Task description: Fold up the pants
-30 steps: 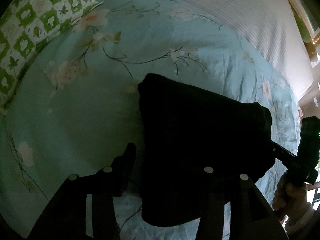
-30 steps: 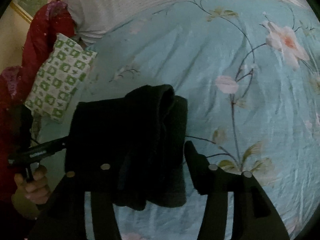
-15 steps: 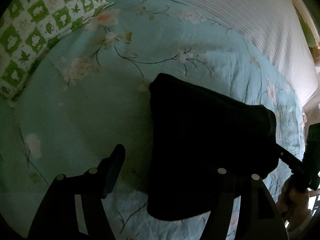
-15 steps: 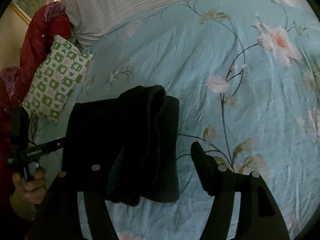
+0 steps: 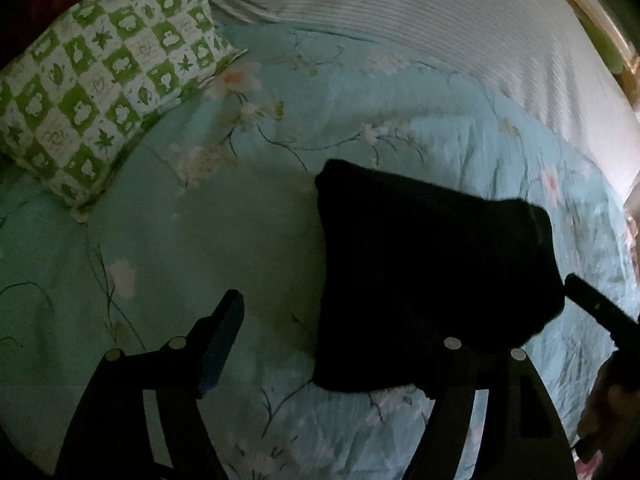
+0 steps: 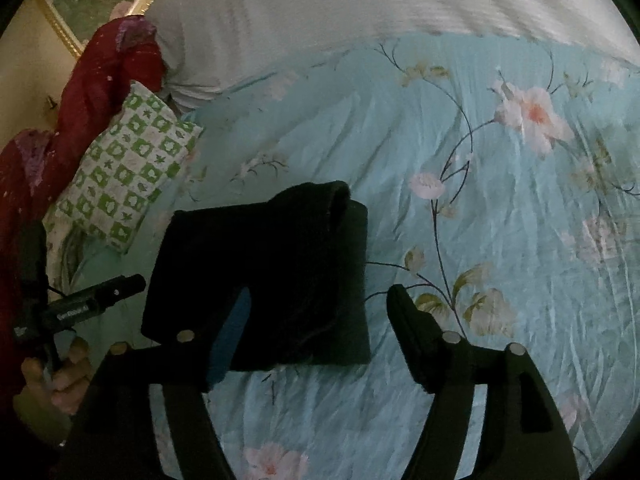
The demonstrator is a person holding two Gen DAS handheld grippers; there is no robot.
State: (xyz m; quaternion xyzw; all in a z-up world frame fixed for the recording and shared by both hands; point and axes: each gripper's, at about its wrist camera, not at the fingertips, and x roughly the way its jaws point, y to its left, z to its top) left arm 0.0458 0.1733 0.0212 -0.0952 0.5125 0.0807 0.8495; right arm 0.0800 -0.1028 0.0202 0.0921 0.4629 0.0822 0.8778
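Observation:
The black pants (image 5: 432, 272) lie folded in a thick square on the teal flowered bedspread (image 5: 200, 240). My left gripper (image 5: 340, 320) hovers above their near left edge. Its jaws are opening, and neither pad presses on the cloth. Its left finger (image 5: 228, 320) is over bare bedspread, and its right finger is dark against the pants. In the right wrist view the pants (image 6: 272, 264) show a rolled fold at the top. My right gripper (image 6: 320, 296) hangs over their near right part. Its jaws are also opening, and its pads are clear of the fabric.
A green and white checked pillow (image 5: 100, 80) lies at the far left, with a red cloth (image 6: 100, 80) behind it. A white striped sheet (image 5: 440, 40) covers the far side. A hand (image 6: 60, 380) holds the left gripper (image 6: 96, 296). A gold picture frame (image 6: 64, 32) hangs on the wall.
Both pairs of jaws have spread wider. Both grippers have drawn back and up from the pants, which stay folded on the bed.

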